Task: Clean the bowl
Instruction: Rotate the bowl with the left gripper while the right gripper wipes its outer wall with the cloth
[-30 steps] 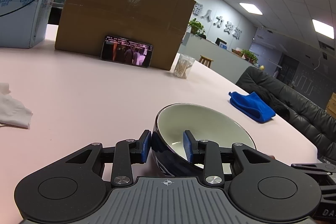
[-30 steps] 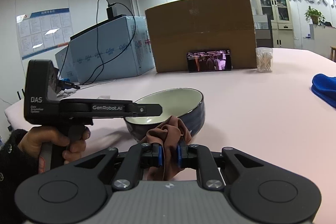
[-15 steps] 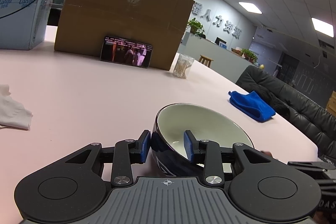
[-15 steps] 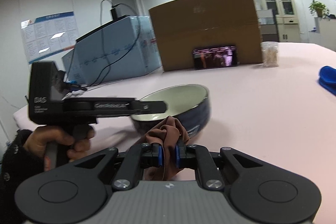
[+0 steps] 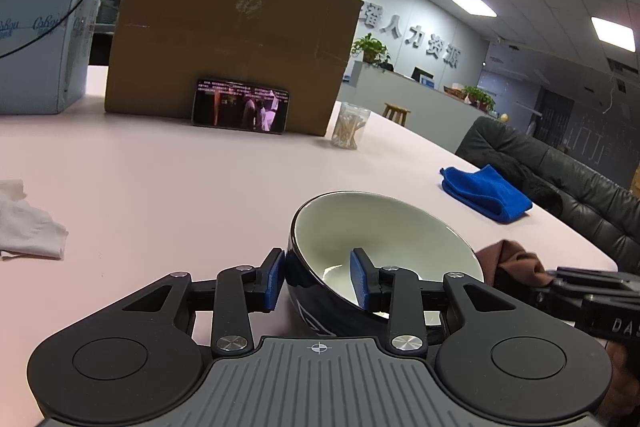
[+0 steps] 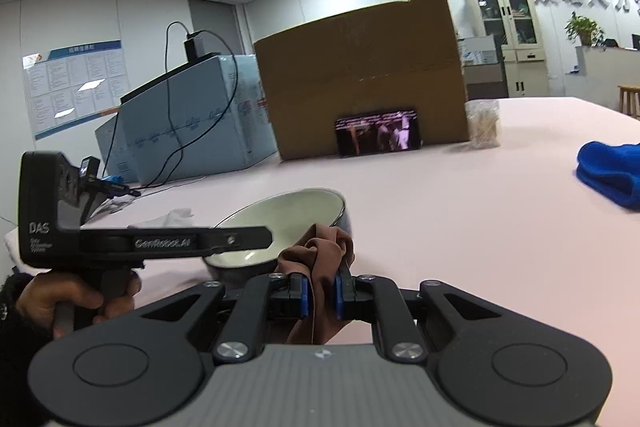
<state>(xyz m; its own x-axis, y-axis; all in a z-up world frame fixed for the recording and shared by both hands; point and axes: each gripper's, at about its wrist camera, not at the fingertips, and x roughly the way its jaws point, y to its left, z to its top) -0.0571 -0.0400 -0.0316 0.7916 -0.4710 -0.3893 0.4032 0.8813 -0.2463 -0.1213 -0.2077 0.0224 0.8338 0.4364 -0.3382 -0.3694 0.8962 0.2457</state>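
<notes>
1. The left gripper (image 5: pixel 318 281) is pinching the near wall of the bowl (image 5: pixel 384 227), one pad outside and one inside, tilting it on the pink table (image 5: pixel 180 187).
2. The right gripper (image 6: pixel 322 293) is clamping a brown cloth (image 6: pixel 320 255), which is sitting just beside the bowl's rim.
3. A blue towel (image 5: pixel 486 193) is lying well apart.

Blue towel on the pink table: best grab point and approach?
Judging by its pose: take the blue towel at its raised rounded fold, the thickest part, from above with the fingers straddling the fold. It lies flat on the table, so its thin edges offer little to pinch. Nothing crowds it.
</notes>
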